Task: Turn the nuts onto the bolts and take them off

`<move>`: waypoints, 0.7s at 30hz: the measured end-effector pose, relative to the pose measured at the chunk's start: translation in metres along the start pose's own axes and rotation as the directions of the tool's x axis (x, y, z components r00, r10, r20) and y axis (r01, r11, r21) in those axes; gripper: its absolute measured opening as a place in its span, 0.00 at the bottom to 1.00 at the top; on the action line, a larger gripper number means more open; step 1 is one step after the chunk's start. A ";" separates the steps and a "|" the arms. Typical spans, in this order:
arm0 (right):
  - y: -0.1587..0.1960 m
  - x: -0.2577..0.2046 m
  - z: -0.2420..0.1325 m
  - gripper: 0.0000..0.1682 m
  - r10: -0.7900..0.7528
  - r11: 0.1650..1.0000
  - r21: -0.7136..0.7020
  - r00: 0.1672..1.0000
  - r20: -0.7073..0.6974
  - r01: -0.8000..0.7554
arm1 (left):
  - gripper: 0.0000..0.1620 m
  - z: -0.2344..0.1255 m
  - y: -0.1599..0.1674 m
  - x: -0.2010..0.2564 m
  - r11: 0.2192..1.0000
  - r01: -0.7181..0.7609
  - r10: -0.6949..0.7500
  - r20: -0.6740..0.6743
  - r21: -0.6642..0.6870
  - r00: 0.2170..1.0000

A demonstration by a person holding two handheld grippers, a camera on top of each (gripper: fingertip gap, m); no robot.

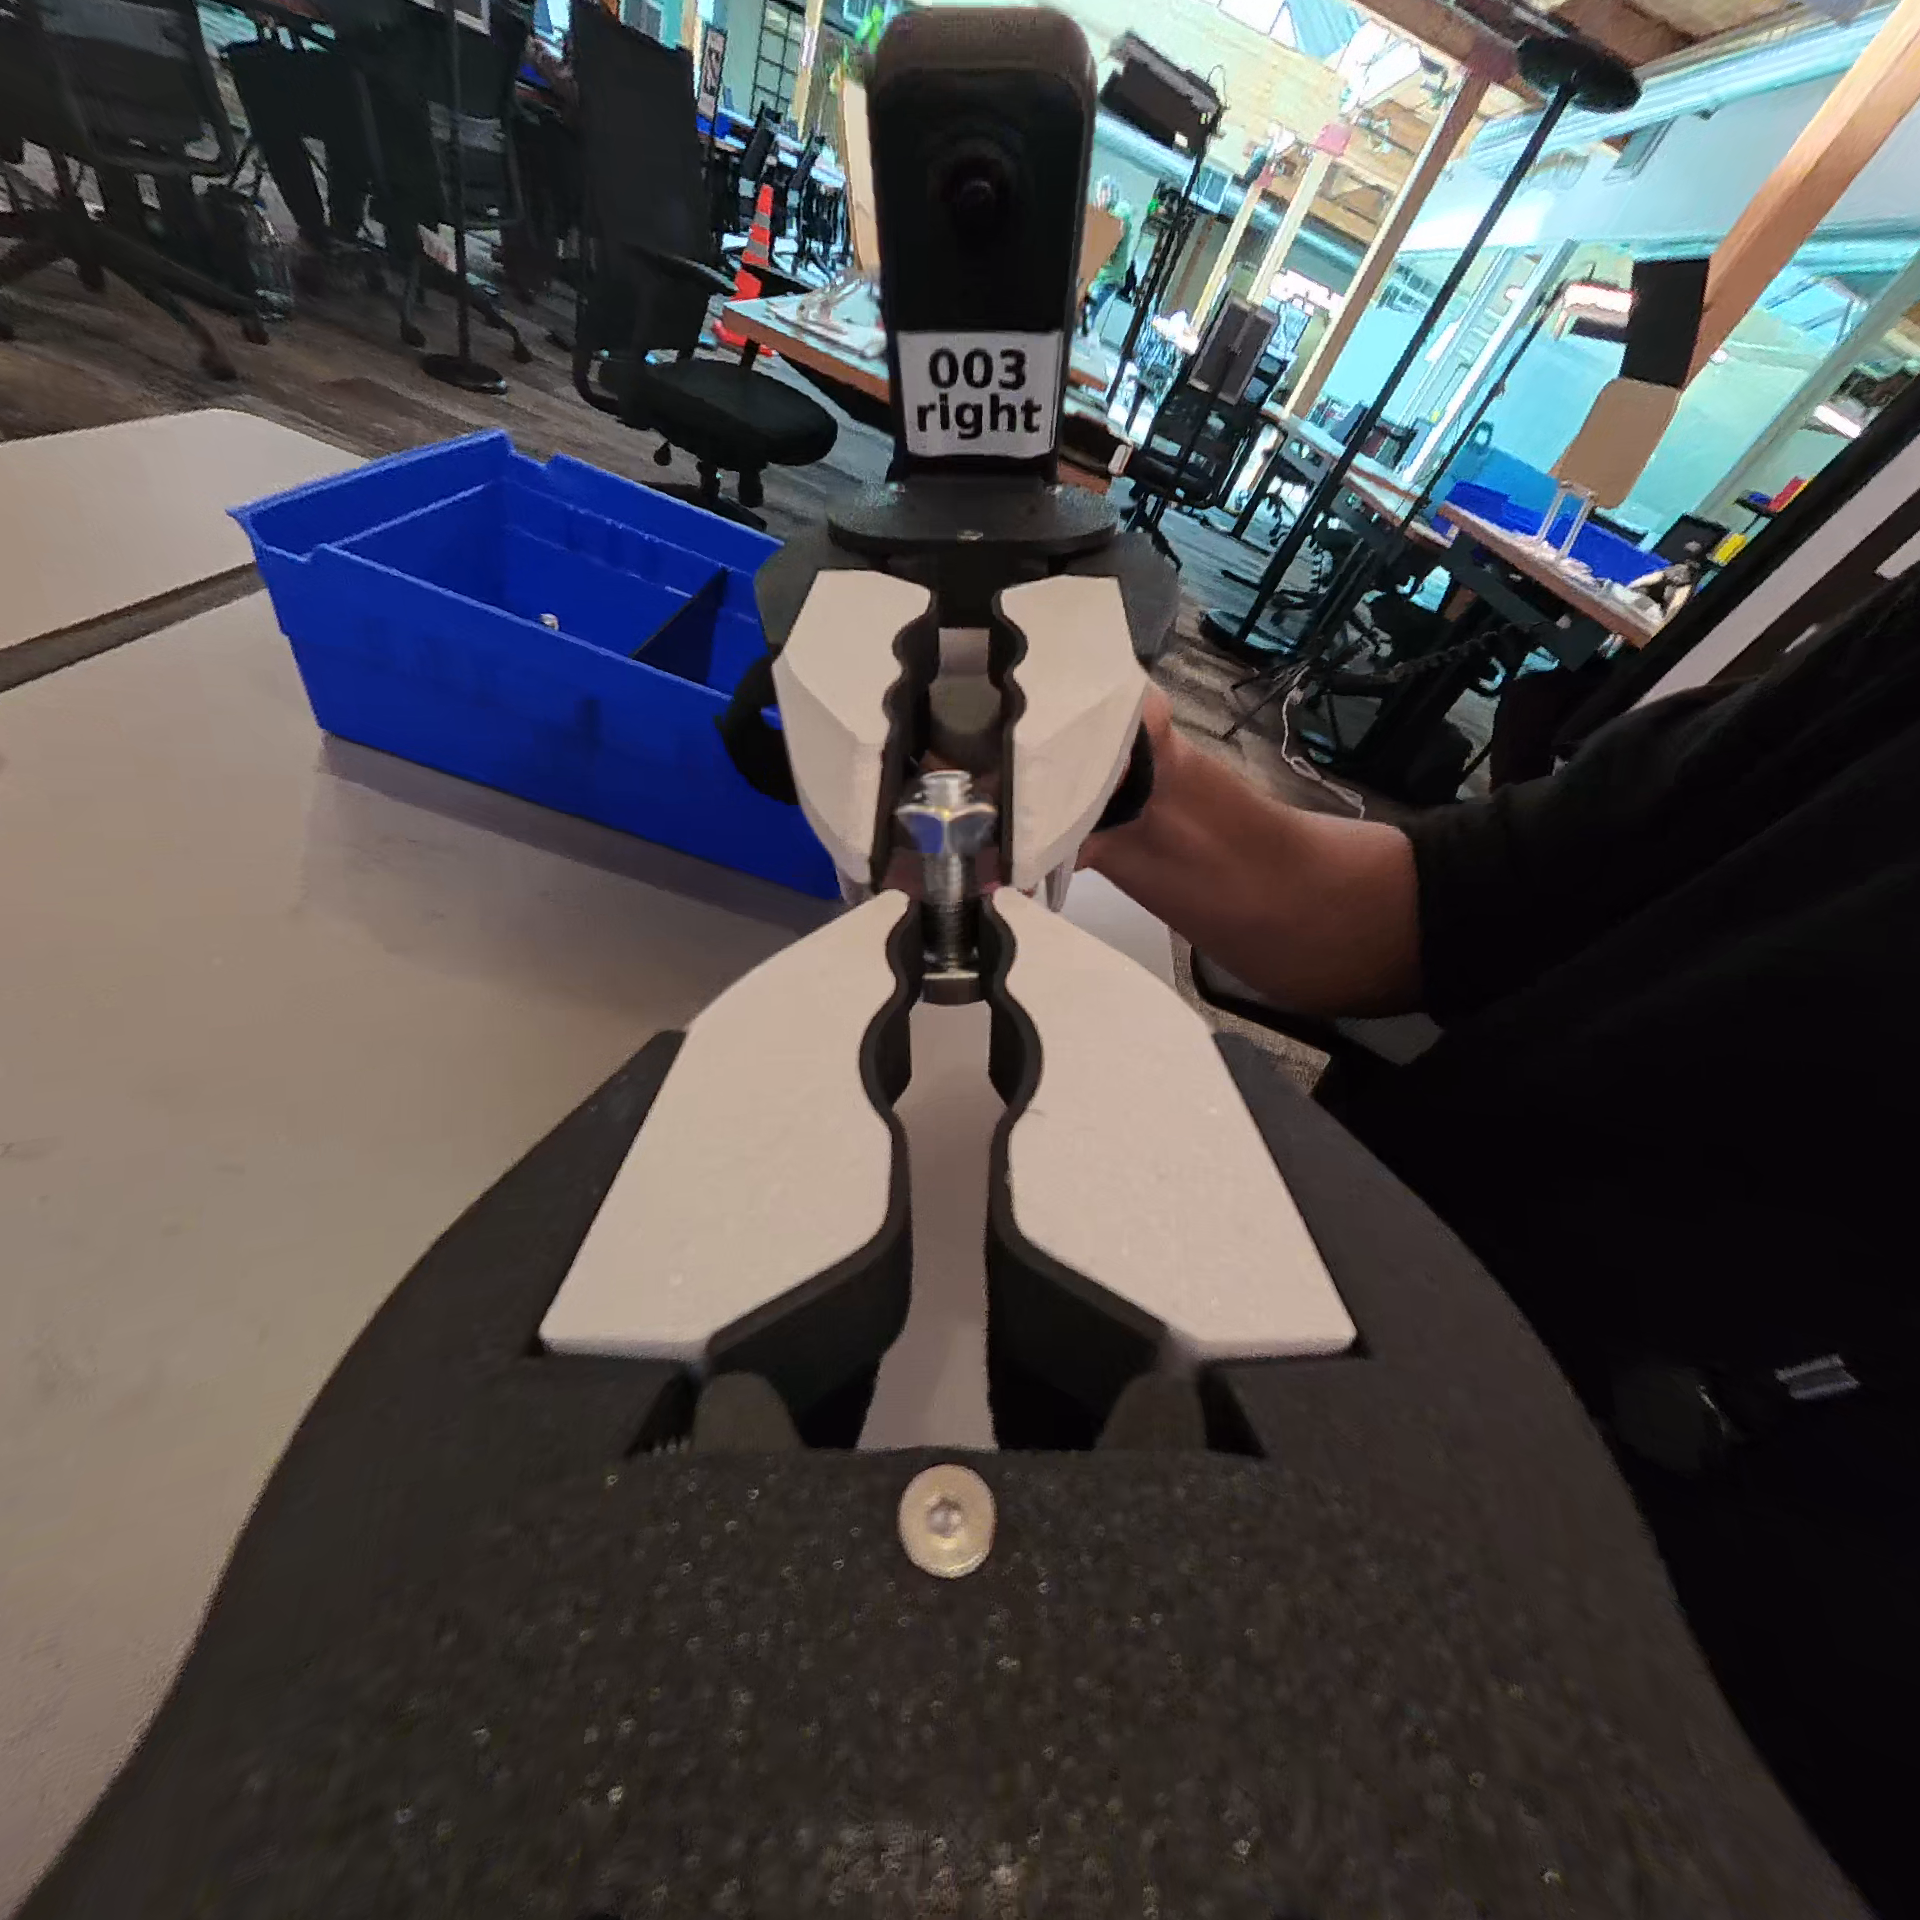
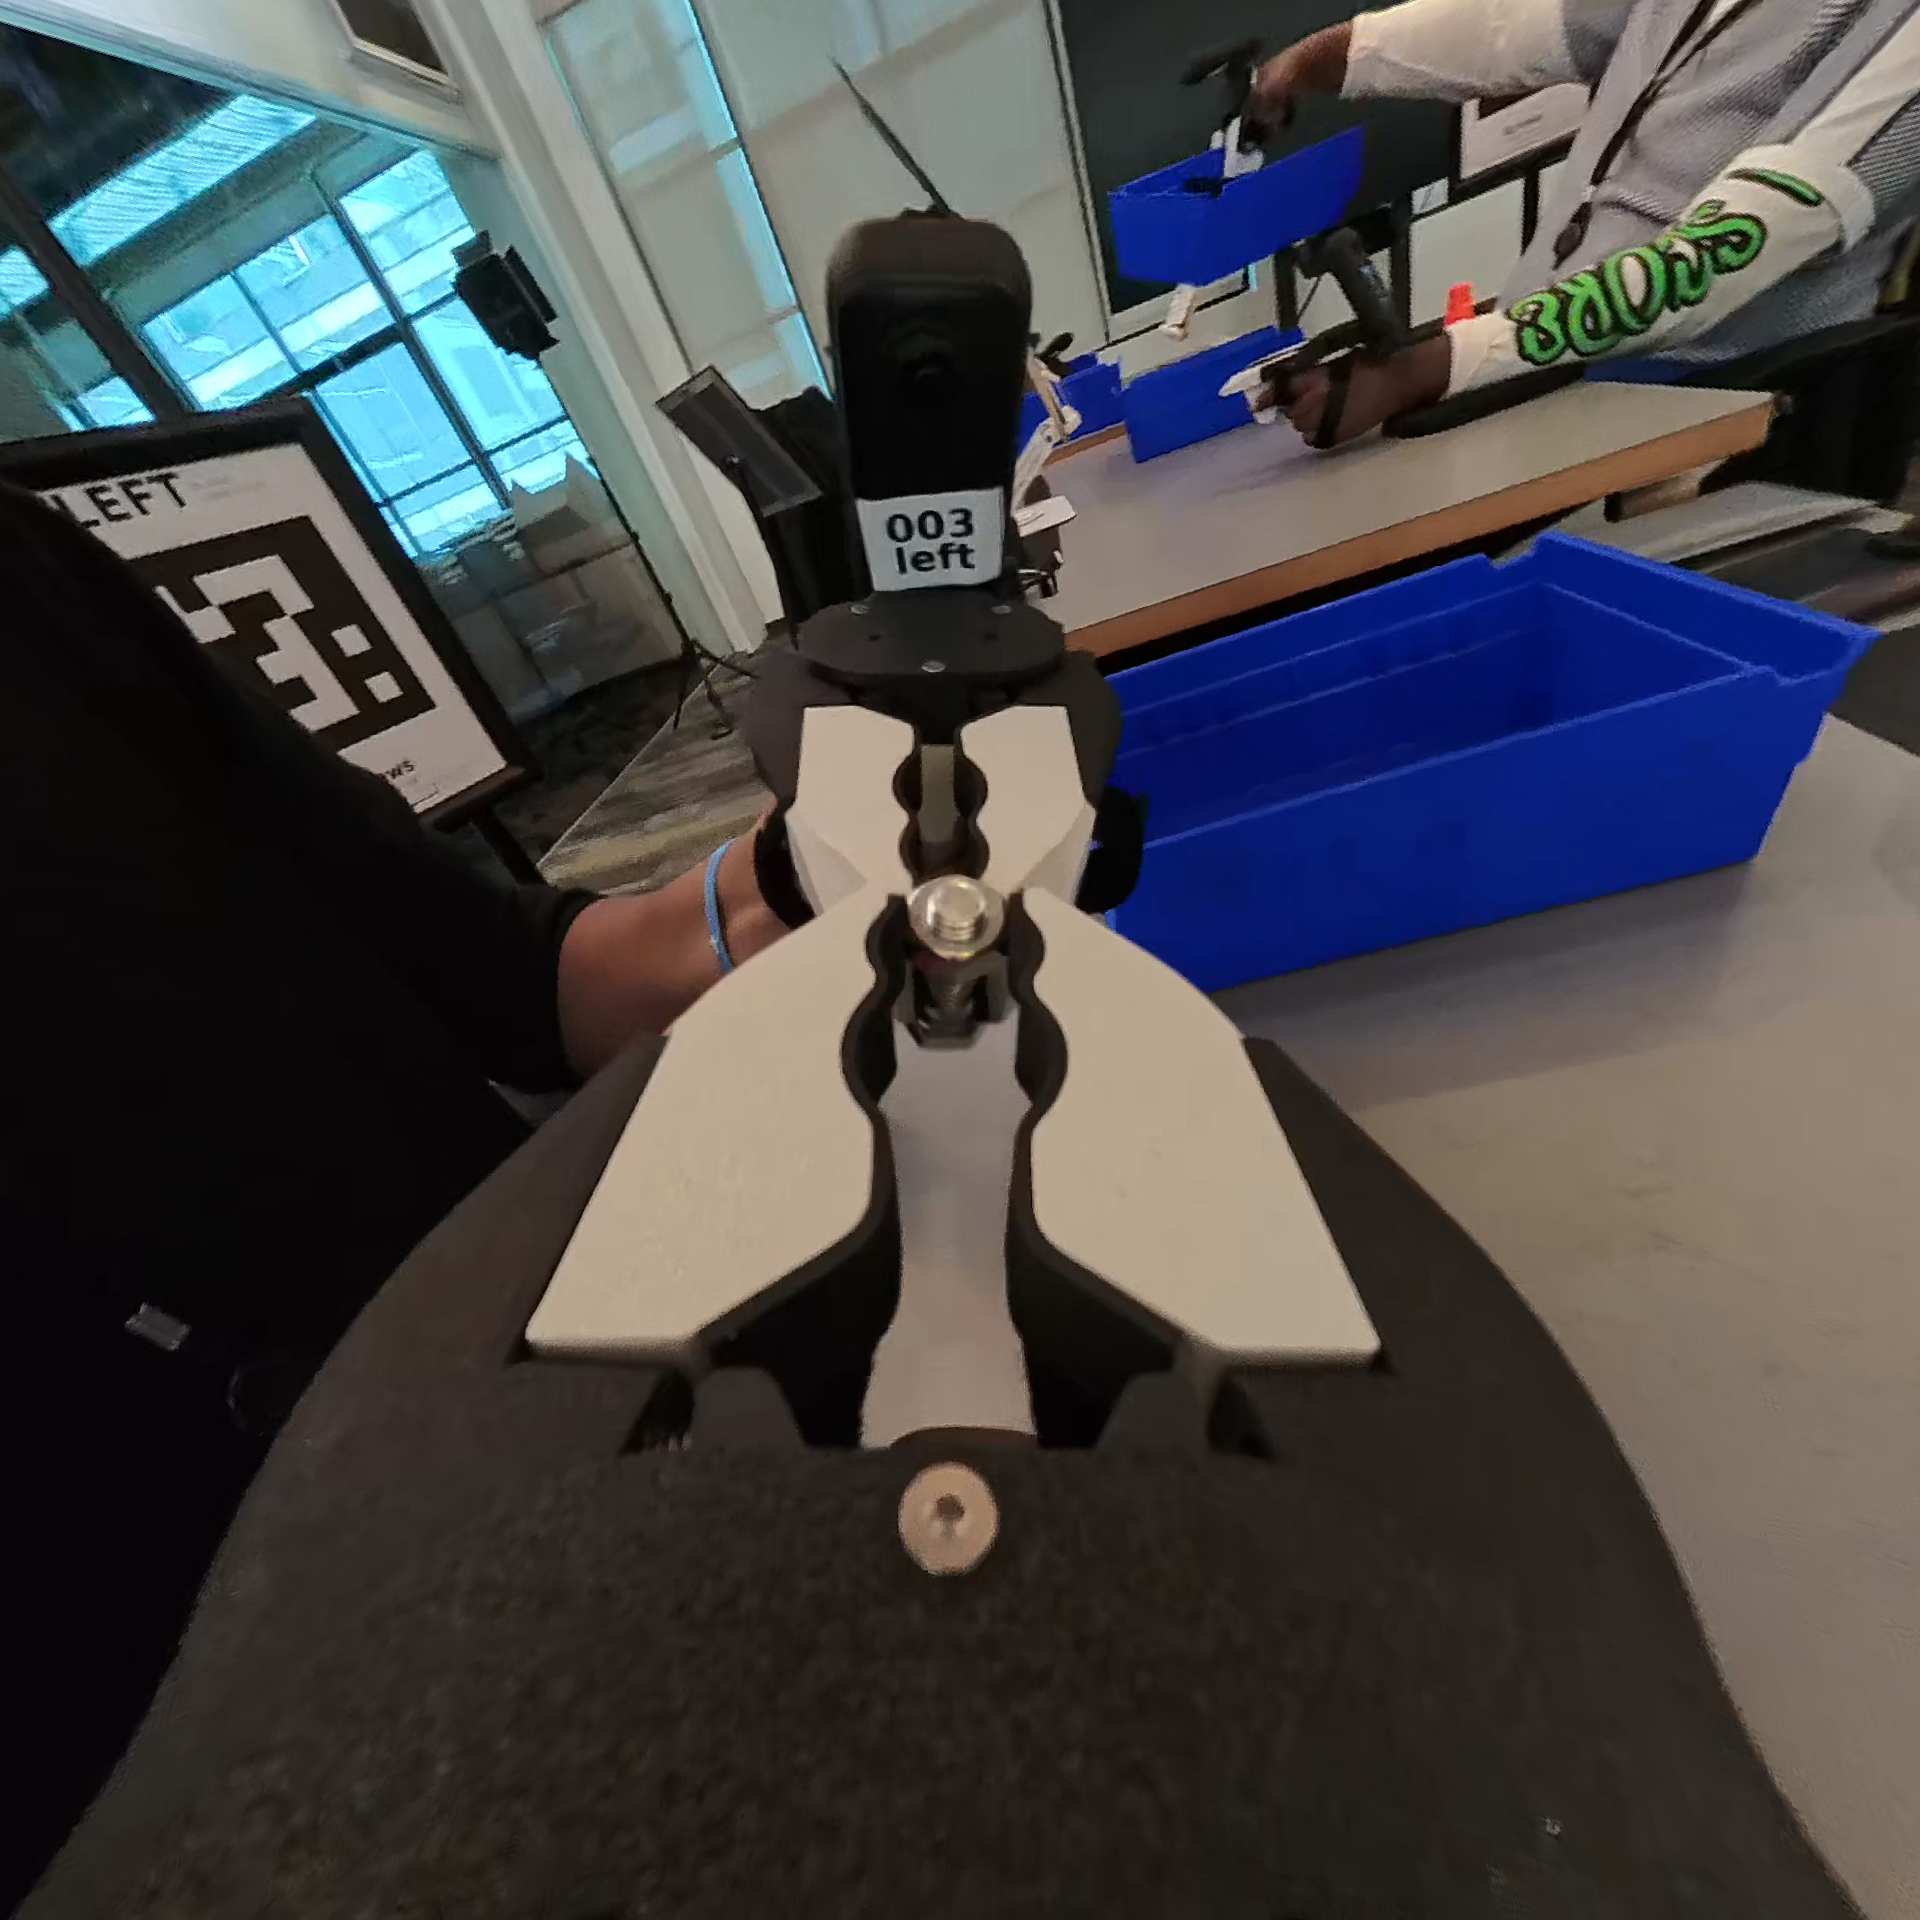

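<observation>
A silver bolt [image 1: 943, 920] is held end to end between the two grippers, above the grey table [image 1: 260, 1039]. My left gripper [image 1: 945, 906] is shut on the bolt's head end, which sits deep between its white fingers. A silver hex nut [image 1: 938, 823] sits on the thread near the bolt's far tip. My right gripper [image 1: 940, 881] faces the left one and is shut on that nut. In the right wrist view my right gripper [image 2: 951, 920] is closed around the bolt [image 2: 953, 914], with the left gripper [image 2: 951, 883] opposite. The nut is in shadow there.
A blue bin [image 1: 468, 644] stands on the table beside the grippers, with a small silver part [image 1: 549, 621] inside; it also shows in the right wrist view [image 2: 1455, 810]. A person [image 2: 1662, 270] works with grippers and blue bins at another table behind. A marker board [image 2: 291, 603] stands left. Both grippers' tips are close together, under 4 cm apart.
</observation>
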State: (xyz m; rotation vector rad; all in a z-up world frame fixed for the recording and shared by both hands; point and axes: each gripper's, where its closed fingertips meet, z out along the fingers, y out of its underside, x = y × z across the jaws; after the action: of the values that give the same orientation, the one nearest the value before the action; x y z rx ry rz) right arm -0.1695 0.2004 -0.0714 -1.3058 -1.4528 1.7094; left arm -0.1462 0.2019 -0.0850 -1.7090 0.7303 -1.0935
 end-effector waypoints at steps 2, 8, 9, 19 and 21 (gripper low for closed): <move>-0.004 0.003 -0.003 0.12 0.026 1.000 0.014 1.000 -0.010 -0.026 | 0.05 -0.004 -0.004 -0.003 1.000 0.018 -0.018 0.003 0.025 1.000; -0.017 0.003 -0.012 0.27 0.153 0.973 0.173 0.988 -0.002 -0.150 | 0.05 -0.010 -0.008 -0.011 0.998 0.023 -0.025 0.043 0.057 0.999; -0.016 -0.001 -0.010 0.27 0.162 0.970 0.183 0.987 0.019 -0.163 | 0.05 -0.010 -0.008 -0.013 0.998 0.026 -0.029 0.051 0.064 0.998; -0.020 0.004 0.012 0.44 0.145 0.960 0.242 0.989 -0.006 -0.140 | 0.05 -0.003 -0.001 -0.016 0.999 0.025 -0.028 0.071 0.042 0.997; -0.018 0.008 0.001 0.44 0.155 0.959 0.245 0.987 -0.030 -0.143 | 0.05 -0.010 -0.007 -0.017 0.997 0.028 -0.033 0.075 0.068 0.997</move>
State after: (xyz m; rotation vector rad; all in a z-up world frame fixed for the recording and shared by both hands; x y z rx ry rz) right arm -0.1766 0.2117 -0.0566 -1.3398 -1.1006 1.8703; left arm -0.1631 0.2150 -0.0827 -1.6998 0.6152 -1.0563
